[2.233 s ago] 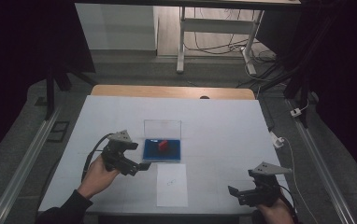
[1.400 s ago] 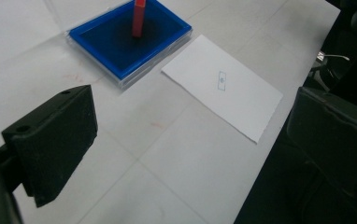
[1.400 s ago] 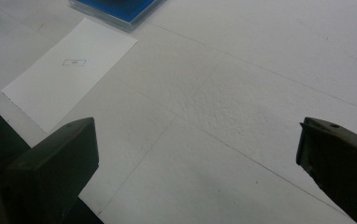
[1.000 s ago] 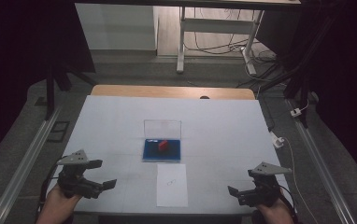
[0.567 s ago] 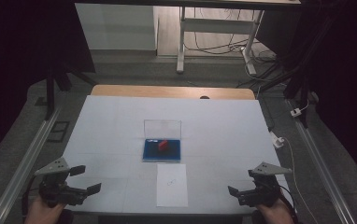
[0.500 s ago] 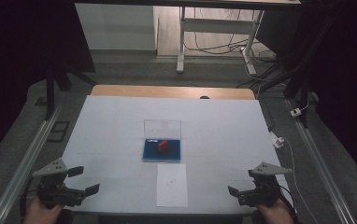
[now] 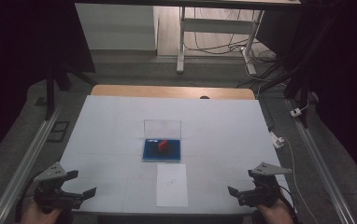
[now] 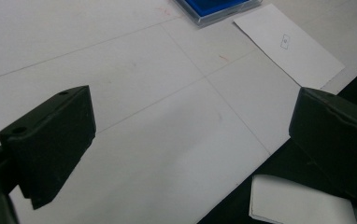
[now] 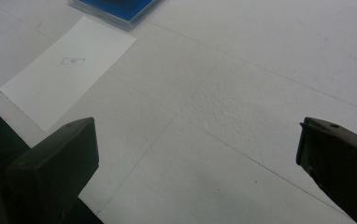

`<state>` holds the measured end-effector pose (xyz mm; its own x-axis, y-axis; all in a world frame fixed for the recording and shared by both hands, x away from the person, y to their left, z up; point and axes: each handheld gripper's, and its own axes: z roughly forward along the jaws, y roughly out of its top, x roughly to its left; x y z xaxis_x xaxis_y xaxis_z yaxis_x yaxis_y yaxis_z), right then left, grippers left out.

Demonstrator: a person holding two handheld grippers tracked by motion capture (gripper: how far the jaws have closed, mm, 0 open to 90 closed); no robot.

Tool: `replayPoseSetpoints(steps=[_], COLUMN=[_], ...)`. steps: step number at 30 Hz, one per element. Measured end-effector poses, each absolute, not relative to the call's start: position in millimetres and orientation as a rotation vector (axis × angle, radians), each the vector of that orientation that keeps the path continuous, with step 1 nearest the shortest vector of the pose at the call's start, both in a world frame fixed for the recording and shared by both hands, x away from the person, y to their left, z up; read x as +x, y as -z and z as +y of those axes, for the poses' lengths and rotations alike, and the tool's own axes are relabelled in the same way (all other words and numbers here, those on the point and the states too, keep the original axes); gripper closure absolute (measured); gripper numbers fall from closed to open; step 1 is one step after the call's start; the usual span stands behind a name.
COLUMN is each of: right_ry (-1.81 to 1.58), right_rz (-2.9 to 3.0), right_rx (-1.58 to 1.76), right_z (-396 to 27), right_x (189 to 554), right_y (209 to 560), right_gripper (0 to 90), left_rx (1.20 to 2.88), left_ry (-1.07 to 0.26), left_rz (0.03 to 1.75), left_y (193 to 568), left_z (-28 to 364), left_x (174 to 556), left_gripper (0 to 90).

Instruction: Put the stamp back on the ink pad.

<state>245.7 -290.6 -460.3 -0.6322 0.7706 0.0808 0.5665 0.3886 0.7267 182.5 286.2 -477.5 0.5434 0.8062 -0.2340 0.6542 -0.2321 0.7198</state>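
Both grippers idling at the near table corners, jaws spread.

We are holding the left gripper (image 7: 81,189) and right gripper (image 7: 237,186) spread wide, gripping nothing, well apart from the case (image 7: 162,150). The case is sitting at the table (image 7: 223,135) centre with its clear lid standing open and a red piece (image 7: 162,145) lying inside; a paper (image 7: 172,185) is lying just in front of it.

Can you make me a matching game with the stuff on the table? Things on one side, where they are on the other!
Things:
1. red piece
2. paper sheet
3. left gripper
4. right gripper

Places:
A. near right corner of the table
B. inside the blue tray
C. near left corner of the table
D. flat on the table, just in front of the tray

Pairs: 1-B, 2-D, 3-C, 4-A
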Motion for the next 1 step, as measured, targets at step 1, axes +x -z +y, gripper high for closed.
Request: replayPoseSetpoints(steps=[1], right_ry=[-1.081], right_rz=[2.381], right_rx=[1.174], right_z=[-290.9], right_x=[245.9], right_y=[460.6], right_gripper=[0.0], left_rx=[1.965], left_ry=[-0.229], left_rz=[1.185], left_y=[477.6], left_z=[286.0], left_x=[183.0], left_gripper=[0.9])
